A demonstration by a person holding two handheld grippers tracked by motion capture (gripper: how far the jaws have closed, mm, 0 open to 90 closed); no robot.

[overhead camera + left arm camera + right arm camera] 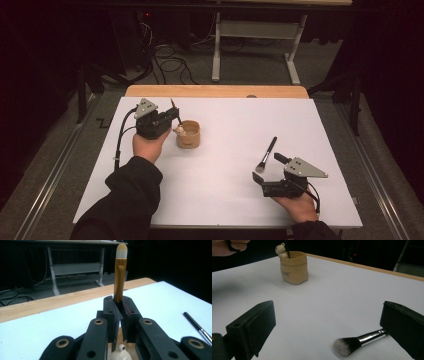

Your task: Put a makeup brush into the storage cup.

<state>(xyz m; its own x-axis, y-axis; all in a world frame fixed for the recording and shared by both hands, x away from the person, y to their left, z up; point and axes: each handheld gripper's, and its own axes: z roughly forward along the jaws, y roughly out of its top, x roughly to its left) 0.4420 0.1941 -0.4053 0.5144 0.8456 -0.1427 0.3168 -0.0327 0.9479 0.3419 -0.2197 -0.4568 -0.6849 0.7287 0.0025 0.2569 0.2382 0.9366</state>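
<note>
Left gripper [119, 312] fingers clamp gold brush [120, 277] upright, bristles up, over cup [188, 133]. Right gripper [328, 325] fingers wide; its view shows black brush [359, 340] bristles pointing at camera.

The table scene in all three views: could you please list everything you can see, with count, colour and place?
Table: one, white top with a wooden far edge, centre of the high view.
Cup: one, tan, with a small pale bear figure at its rim, standing left of centre.
Gold brush: one, gold handle with pale bristles up, gripped over the cup.
Black brush: one, black handle, silver ferrule, dark bristles with pale tips, lying flat right of centre.
Desk frame: one, pale, on the floor beyond the table.
Cables: several, black, on the floor behind.
Left claw: one, black, shut on the gold brush.
Right claw: one, black, open near the black brush.
</note>
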